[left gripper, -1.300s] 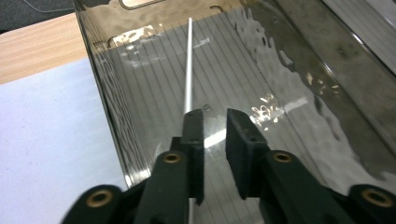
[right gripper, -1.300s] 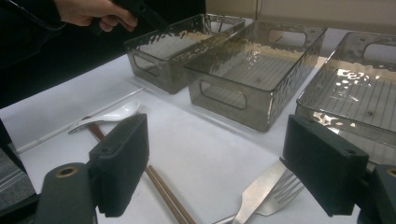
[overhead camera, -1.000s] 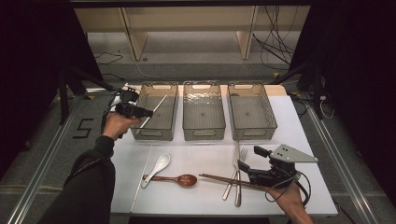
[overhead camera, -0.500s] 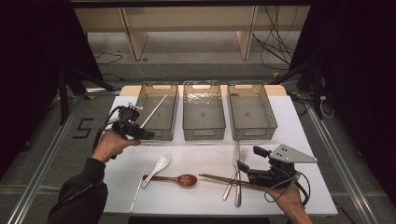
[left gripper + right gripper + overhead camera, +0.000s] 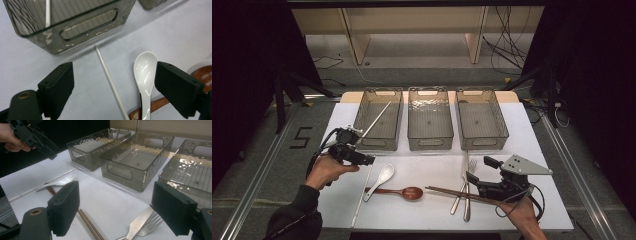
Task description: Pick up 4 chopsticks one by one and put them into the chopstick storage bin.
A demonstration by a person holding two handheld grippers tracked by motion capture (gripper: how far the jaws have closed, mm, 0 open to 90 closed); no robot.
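**Both grippers wide over the cutlery**

Right now your left gripper (image 5: 362, 159) hangs above the bench's left side, just in front of the left bin (image 5: 379, 120), with its jaws spread wide and nothing between them. In the left gripper view those jaws frame a thin white stick (image 5: 110, 83) lying flat on the white bench (image 5: 437, 210) and a glossy white spoon (image 5: 145, 75), bowl up and shiny inside. The stick's tip stops just short of the bin's front wall. A second pale stick (image 5: 374, 121) leans in that bin, its lower end sticking out over the front rim toward your gripper.

Your right gripper (image 5: 478, 172) sits low near the bench's front right corner, jaws also wide apart and holding nothing. From the high view its jaws point toward a fork (image 5: 470, 172) and a knife (image 5: 466, 200), both dull silver metal, lying side by side with handles toward the front edge. Two brown chopsticks (image 5: 452, 192) run across them at a slant and pass under your gripper.

A dark reddish wooden spoon (image 5: 404, 192) lies parallel to the front edge, left of the chopsticks, and the white spoon's handle crosses its handle.

Three smoky, see-through bins stand in a row along the back edge. The middle bin (image 5: 429, 117) and right bin (image 5: 481, 119) have ridged floors and slot handles in their end walls.
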